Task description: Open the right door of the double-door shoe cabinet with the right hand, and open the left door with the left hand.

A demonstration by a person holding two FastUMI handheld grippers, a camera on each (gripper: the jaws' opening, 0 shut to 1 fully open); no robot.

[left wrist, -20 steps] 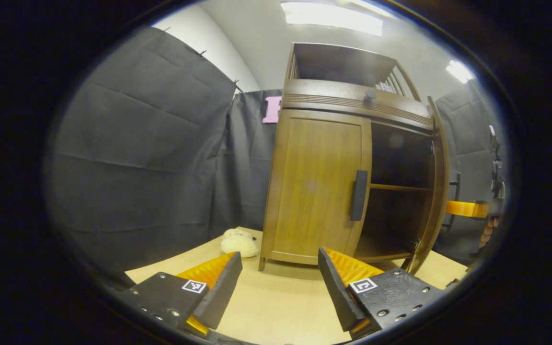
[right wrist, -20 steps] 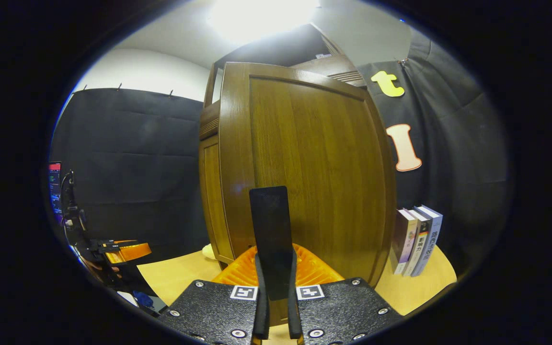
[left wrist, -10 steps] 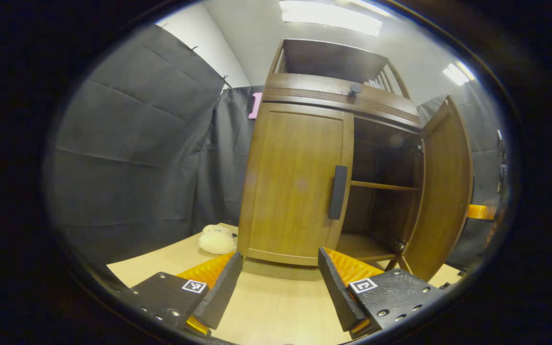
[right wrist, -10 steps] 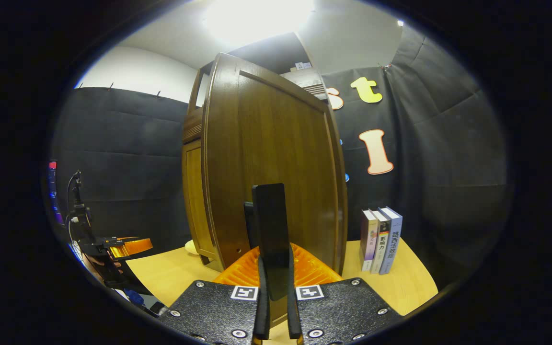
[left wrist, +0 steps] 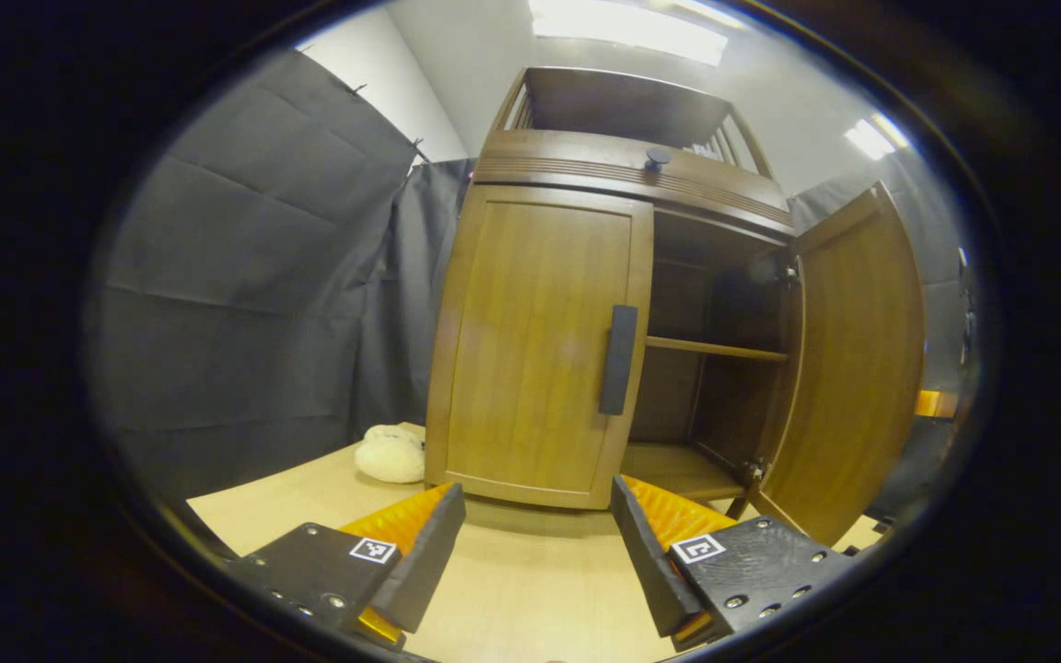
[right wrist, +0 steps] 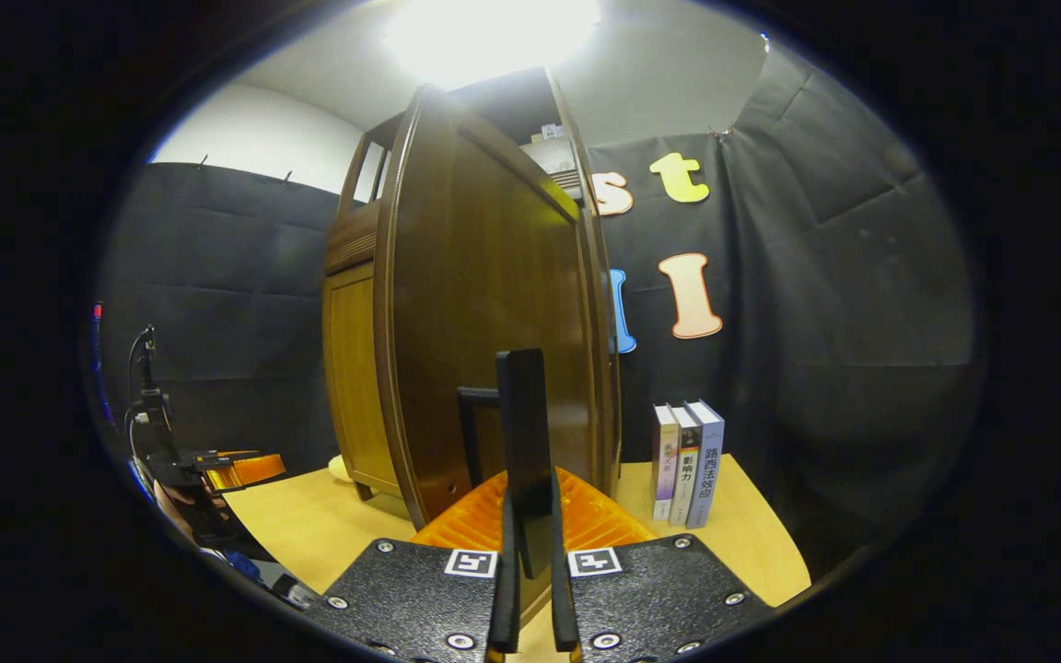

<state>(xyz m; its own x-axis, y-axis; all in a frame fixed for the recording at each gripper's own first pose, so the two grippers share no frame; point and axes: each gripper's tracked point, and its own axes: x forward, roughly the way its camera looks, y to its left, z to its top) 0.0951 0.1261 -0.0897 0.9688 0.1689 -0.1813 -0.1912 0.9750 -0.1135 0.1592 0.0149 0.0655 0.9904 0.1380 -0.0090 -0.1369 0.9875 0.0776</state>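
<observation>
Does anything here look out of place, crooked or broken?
Only the fluffy white thing lying on the table against the shoe cabinet's left side; I can't tell what it is. The books stand upright, and the right door is open, undamaged.

left gripper: fingers spread wide, nothing between them, held low and level | right gripper: fingers closed together, clamping a flat upright handle, pointing forward and level
</observation>
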